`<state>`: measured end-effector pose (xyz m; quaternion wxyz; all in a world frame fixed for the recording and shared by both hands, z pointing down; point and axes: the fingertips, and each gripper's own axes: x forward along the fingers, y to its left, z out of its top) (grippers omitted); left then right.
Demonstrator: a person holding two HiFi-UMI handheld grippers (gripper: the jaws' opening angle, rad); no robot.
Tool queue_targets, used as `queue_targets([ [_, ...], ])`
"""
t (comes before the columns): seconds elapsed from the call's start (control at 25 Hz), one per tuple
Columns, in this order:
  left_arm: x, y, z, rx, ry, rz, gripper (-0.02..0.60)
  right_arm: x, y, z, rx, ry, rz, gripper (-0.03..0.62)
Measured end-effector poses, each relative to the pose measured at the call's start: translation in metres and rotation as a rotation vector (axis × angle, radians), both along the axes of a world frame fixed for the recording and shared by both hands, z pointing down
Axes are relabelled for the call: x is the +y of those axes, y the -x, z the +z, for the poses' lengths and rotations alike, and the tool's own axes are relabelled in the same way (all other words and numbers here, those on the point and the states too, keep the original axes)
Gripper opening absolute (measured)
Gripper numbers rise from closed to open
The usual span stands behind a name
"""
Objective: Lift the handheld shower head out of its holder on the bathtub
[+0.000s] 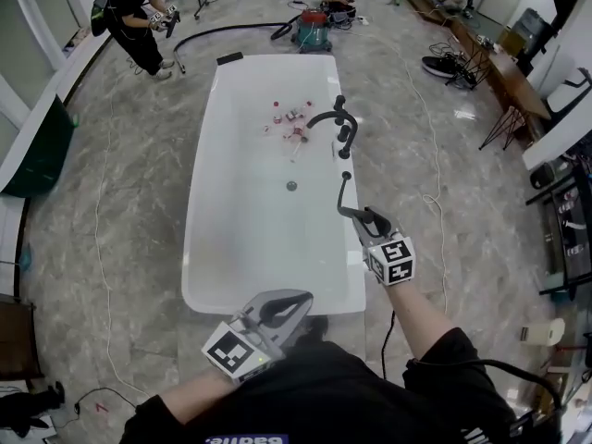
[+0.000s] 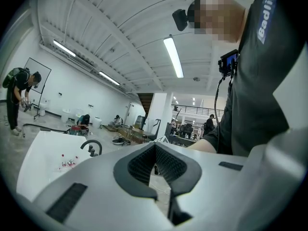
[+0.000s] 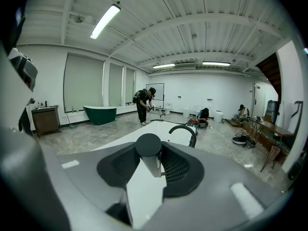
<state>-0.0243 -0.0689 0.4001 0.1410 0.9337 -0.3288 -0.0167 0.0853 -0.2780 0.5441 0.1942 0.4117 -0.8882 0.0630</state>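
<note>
In the head view a long white bathtub [image 1: 199,248] stands on a grey marbled floor [image 1: 120,202]. A black arched faucet [image 1: 331,115] sits on its right rim, and a cluster of small red-capped bottles [image 1: 289,124] lies inside near a round dark drain [image 1: 291,186]. The right gripper [image 1: 361,215], grey with a square-marker cube, reaches over that same rim, nearer the person than the faucet. It holds the slim dark handheld shower head [image 1: 344,192], which stands roughly upright above the rim; its holder cannot be made out. The left gripper [image 1: 298,300] hangs close to the person's body by the tub's near end. A person in black [image 1: 134,17] stands beyond the tub's far left corner. The left gripper view shows the left gripper [image 2: 155,146] with its ribbed black pads meeting at the tips and nothing between them — beyond it are the faucet [image 2: 91,146] and the tub [image 2: 43,153]. The right gripper view shows the right gripper [image 3: 153,154] clamped on the shower head [image 3: 148,147] — a round black end on a shiny chrome stem, pressed between the dark pads. The white tub [image 3: 160,127] and the faucet [image 3: 185,130] lie just behind it, and a dark green bathtub [image 3: 100,113] stands by the far wall.
</note>
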Motion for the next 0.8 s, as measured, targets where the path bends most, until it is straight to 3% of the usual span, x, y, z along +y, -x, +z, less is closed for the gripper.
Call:
queue_targets([
  [0.4, 0.013, 0.011, -0.012, 0.002, -0.034, 0.010, 0.000, 0.088, 0.023, -0.031, -0.018, 0.001, -0.064, 0.132],
  [0.8, 0.023, 0.012, -0.012, -0.001, -0.040, 0.054, 0.000, 0.142, 0.034, -0.066, -0.119, -0.010, -0.045, 0.132],
])
